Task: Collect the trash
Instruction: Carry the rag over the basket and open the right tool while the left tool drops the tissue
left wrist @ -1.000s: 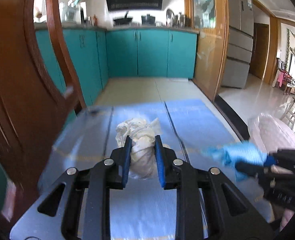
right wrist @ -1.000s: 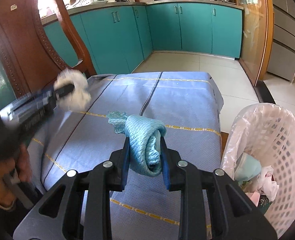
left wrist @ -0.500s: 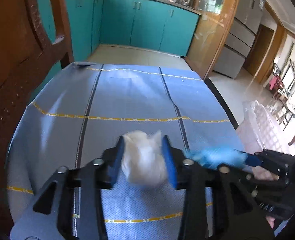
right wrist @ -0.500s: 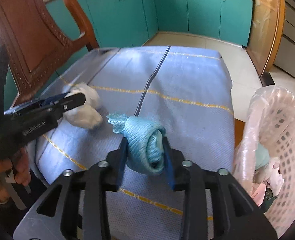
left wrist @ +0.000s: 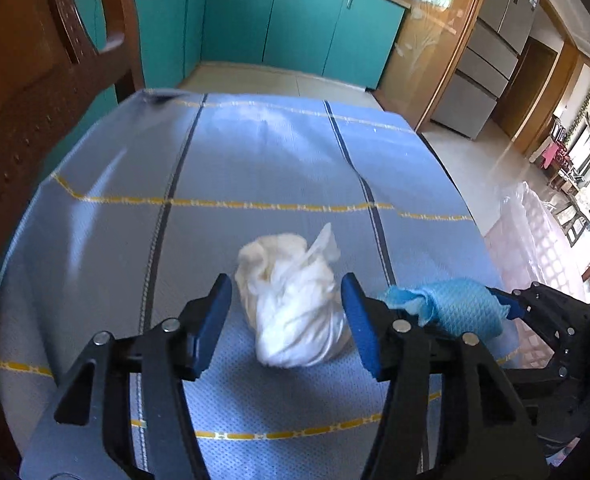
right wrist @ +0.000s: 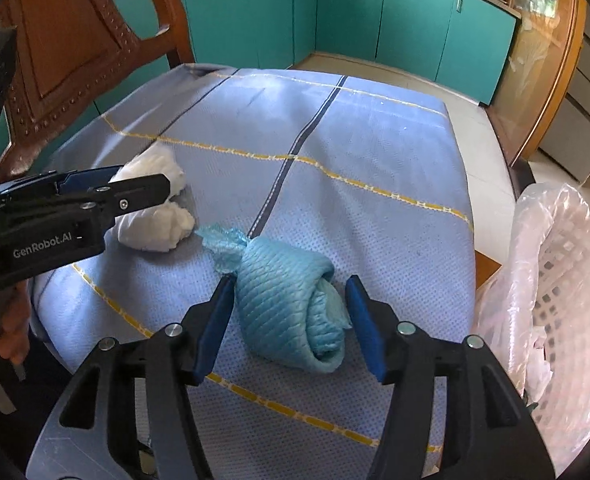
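Right wrist view: right tongs (right wrist: 289,322) straddle the rolled blue cloth (right wrist: 291,312), jaws just opened, pads clear; long axis toward 11 o'clock. Left tongs (left wrist: 285,316) likewise bracket the white wad (left wrist: 291,312) unclamped.

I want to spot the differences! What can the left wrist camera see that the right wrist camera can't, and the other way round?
Only the left wrist view shows the grey fridge and a bright room beyond it. Only the right wrist view shows a hand holding the left tongs and the inside of the lined trash basket. Both show the white wad and blue cloth on the striped tablecloth, each lying between tongs that have just been opening, plus the wooden chair and teal cabinets.
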### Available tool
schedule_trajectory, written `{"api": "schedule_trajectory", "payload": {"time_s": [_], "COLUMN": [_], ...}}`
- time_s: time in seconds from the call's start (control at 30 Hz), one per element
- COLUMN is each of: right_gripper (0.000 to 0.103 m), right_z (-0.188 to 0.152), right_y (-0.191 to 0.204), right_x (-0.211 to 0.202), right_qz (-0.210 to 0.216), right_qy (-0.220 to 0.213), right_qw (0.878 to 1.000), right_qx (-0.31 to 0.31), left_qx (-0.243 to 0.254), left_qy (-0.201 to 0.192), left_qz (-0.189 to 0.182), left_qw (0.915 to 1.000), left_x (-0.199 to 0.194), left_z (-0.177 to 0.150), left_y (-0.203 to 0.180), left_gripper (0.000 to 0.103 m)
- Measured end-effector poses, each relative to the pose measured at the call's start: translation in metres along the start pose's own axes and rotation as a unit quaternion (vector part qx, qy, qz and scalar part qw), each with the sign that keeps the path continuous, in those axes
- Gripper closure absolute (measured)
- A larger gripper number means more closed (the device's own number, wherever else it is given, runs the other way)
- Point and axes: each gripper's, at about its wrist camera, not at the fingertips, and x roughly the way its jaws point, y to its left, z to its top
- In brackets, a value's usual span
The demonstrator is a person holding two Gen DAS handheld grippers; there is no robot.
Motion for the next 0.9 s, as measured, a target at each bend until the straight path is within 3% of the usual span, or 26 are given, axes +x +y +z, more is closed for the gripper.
{"api": "schedule_trajectory", "payload": {"time_s": [0.03, 0.07, 0.17, 0.27, 0.4, 0.47, 0.63, 0.77, 0.9], "right_gripper": [0.059, 0.064, 0.07, 0.07, 0.07, 0.07, 0.07, 0.07, 0.07], "right_z": [0.0, 0.0, 0.0, 0.001, 0.003, 0.002, -0.004, -0.011, -0.023], "right_y": [0.001, 0.001, 0.001, 0.0, -0.009, -0.014, -0.03, -0.049, -0.079], "right_x": [0.0, 0.001, -0.003, -0.014, -0.043, -0.056, -0.096, -0.121, -0.145], "right_qz": [0.002, 0.004, 0.007, 0.004, -0.003, -0.01, -0.041, -0.065, -0.081], "right_qy": [0.001, 0.002, -0.004, -0.021, -0.075, -0.097, -0.158, -0.194, -0.226], "right_qw": [1.0, 1.0, 1.0, 1.0, 0.997, 0.995, 0.985, 0.976, 0.963], "right_qx": [0.0, 0.001, 0.003, 0.006, 0.023, 0.03, 0.052, 0.078, 0.122], "left_qx": [0.001, 0.005, 0.022, 0.03, 0.039, 0.046, 0.055, 0.061, 0.067], "left_qy": [0.004, 0.007, 0.0, -0.027, -0.103, -0.153, -0.236, -0.272, -0.285], "left_qz": [-0.001, 0.001, 0.01, 0.023, 0.062, 0.083, 0.109, 0.113, 0.102], "left_qw": [1.0, 1.0, 0.9997, 0.9989, 0.992, 0.9836, 0.9641, 0.9538, 0.9508], "left_x": [0.001, 0.0, -0.006, -0.021, -0.054, -0.074, -0.11, -0.127, -0.138], "left_z": [-0.001, -0.001, -0.003, -0.001, 0.002, 0.001, -0.001, -0.003, -0.004], "left_y": [-0.001, -0.002, -0.008, -0.01, -0.015, -0.019, -0.032, -0.047, -0.068], "left_gripper": [0.051, 0.062, 0.074, 0.076, 0.076, 0.076, 0.076, 0.076, 0.076]}}
